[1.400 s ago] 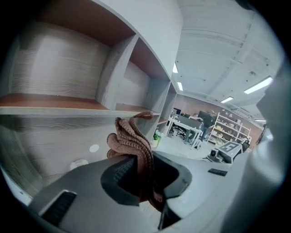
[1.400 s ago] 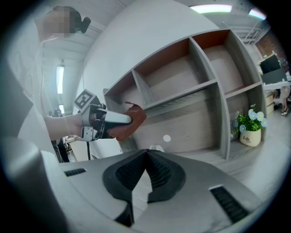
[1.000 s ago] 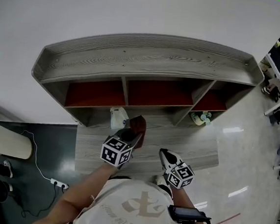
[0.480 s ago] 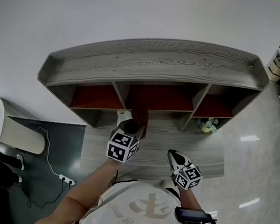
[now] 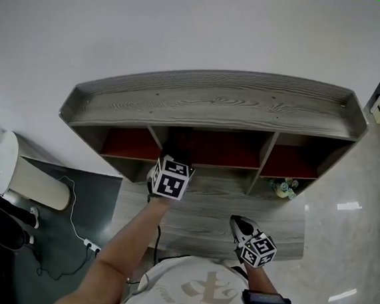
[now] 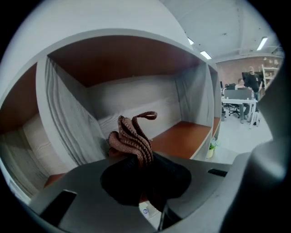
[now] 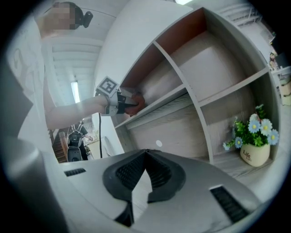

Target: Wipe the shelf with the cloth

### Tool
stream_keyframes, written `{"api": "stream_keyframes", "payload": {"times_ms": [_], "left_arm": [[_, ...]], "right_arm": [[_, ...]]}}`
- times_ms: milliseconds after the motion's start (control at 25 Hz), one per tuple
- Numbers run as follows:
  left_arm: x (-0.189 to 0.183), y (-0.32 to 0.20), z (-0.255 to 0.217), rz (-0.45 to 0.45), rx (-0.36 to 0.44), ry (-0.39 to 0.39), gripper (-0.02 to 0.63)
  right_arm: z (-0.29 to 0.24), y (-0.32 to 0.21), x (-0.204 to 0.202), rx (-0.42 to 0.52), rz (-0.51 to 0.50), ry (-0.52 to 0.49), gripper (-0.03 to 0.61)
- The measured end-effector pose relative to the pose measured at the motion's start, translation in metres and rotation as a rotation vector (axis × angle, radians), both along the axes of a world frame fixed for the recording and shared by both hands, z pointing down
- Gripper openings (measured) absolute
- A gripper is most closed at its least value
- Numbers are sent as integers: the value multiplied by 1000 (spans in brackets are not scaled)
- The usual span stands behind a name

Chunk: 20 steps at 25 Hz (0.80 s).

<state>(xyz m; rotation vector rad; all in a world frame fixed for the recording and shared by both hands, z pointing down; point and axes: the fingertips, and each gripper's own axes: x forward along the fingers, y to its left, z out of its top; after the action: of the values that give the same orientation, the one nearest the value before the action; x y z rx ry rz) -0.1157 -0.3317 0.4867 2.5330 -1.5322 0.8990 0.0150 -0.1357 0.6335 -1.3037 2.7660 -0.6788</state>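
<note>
Your left gripper [image 6: 140,159] has its jaws clamped on the cloth [image 6: 132,136], a brown ribbed bunch that stands up above the black pads. The pads hide the cloth's lower part. The gripper points into the top middle bay of the shelf [image 5: 215,100], close to the left divider [image 6: 63,113].

In the head view the marker cube and the shelf's top board cover the left jaws and the cloth, so only the cube and your forearm show there. The right gripper view catches the cloth as a small reddish patch at the front edge of the top row's floor board. It is too small there to tell whether it touches the board.

Your right gripper [image 7: 144,154] hangs low in front of the shelf, well apart from the left. Its jaw tips meet with nothing between them. It faces the bottom row, where a flower pot [image 7: 254,145] stands in the right bay. The bay wall hides most of the pot in the head view.

A power strip [image 5: 87,244] and its cable lie on the dark floor to your left.
</note>
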Motion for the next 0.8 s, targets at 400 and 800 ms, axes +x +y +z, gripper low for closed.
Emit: {"api": "stream_keyframes", "payload": {"times_ms": [400,800], "left_arm": [[3,-31,23,-176,-89,-26,71],[7,-48,35,-233,-150,29,63]], "right_arm": [[-2,-5,33,4,-47,2,5],[4,4,61,-1,-65,-3,5]]}}
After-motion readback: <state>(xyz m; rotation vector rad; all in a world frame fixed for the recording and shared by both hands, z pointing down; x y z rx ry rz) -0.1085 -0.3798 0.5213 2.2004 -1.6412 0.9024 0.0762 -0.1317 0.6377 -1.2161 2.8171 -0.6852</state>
